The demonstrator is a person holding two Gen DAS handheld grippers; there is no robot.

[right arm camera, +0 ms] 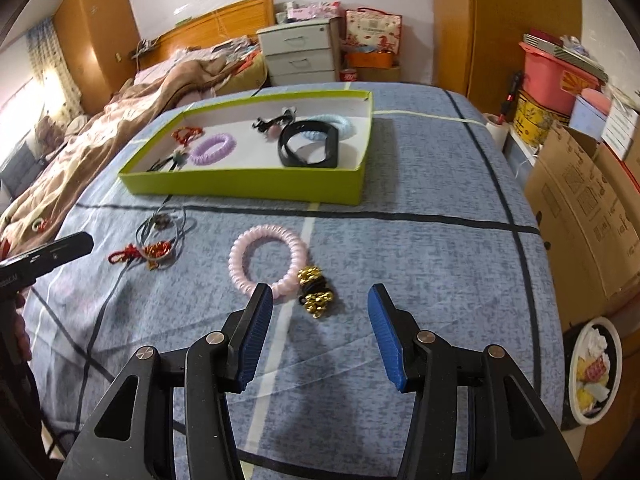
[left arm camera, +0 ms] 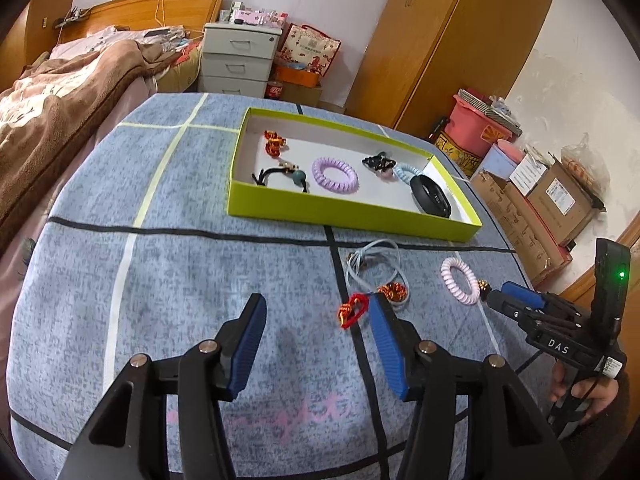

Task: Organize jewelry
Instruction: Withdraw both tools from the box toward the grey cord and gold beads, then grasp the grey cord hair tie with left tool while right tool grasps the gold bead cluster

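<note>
A green tray [left arm camera: 320, 214] [right arm camera: 224, 186] on the blue cloth holds a purple coil tie [left arm camera: 334, 174] [right arm camera: 212, 148], a black band [left arm camera: 431, 196] [right arm camera: 310, 145], red knots [left arm camera: 274, 142] and other pieces. Loose on the cloth lie a pink coil tie [left arm camera: 460, 281] [right arm camera: 267, 258], a gold-and-black bead tie [right arm camera: 315, 293], a red knot charm [left arm camera: 354, 309] [right arm camera: 127, 255], an orange bead piece [left arm camera: 394, 292] [right arm camera: 158, 251] and a pale blue cord [left arm camera: 372, 258]. My left gripper [left arm camera: 317, 322] is open, its right fingertip beside the red knot charm. My right gripper [right arm camera: 318, 307] [left arm camera: 506, 296] is open just before the bead tie.
A bed with a brown blanket [left arm camera: 60, 92] lies to the left. White drawers [left arm camera: 236, 60] and a wardrobe [left arm camera: 452, 36] stand behind the table. Cardboard boxes [right arm camera: 580, 208] and a pink bin [left arm camera: 476, 126] stand to the right. A plate of scraps [right arm camera: 594, 372] sits low right.
</note>
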